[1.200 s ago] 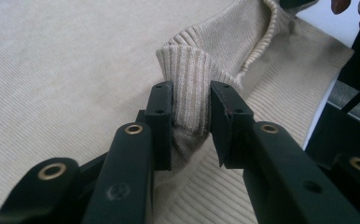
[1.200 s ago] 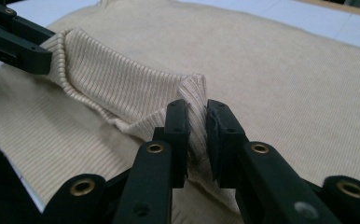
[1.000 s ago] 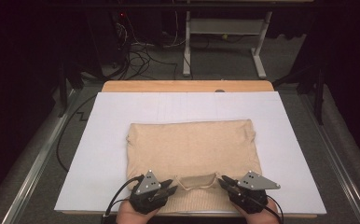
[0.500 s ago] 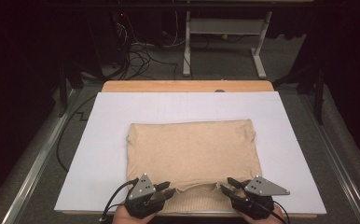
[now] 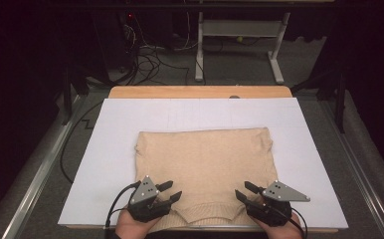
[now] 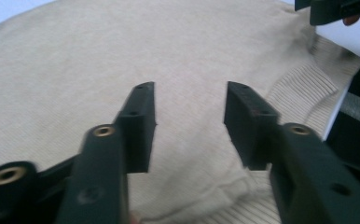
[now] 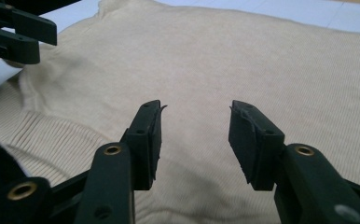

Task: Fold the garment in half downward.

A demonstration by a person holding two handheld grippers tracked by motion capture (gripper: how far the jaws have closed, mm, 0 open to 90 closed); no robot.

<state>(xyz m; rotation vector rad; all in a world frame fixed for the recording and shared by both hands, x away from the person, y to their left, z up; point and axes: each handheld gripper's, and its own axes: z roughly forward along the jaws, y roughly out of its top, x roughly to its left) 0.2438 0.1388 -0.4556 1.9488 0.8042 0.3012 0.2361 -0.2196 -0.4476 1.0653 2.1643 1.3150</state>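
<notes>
- The white sheet (image 5: 105, 164) lies flat on the table. On the sheet's left side there is bare white, and a black cable (image 5: 68, 149) runs just past that left edge.
- The left gripper (image 5: 168, 192) sits at the sweater's near left corner, held by the person's left hand (image 5: 135, 226).
- Its two black jaws stand partly open and have just been opening wider. Nothing is pinched between them. In the left gripper view, only flat sweater cloth shows in the gap, and the pads do not press on it.
- The tan sweater (image 5: 205, 169) is folded into a neat block. It lies in the middle of the white sheet, closer to the sheet's near edge than its far edge.
- Its ribbed band (image 5: 205, 214) runs along the near side, between the two grippers.
- The right gripper (image 5: 243, 192) sits at the sweater's near right corner, held by the right hand (image 5: 279, 230).
- Its jaws are partly open too, and they have just been opening. They hold nothing. In the right gripper view, the sweater lies under the gap and the pads are off it.
- Right of the sweater, more bare white sheet shows.
- Past the sheet's far edge, a strip of the wooden table top (image 5: 200, 92) shows.
</notes>
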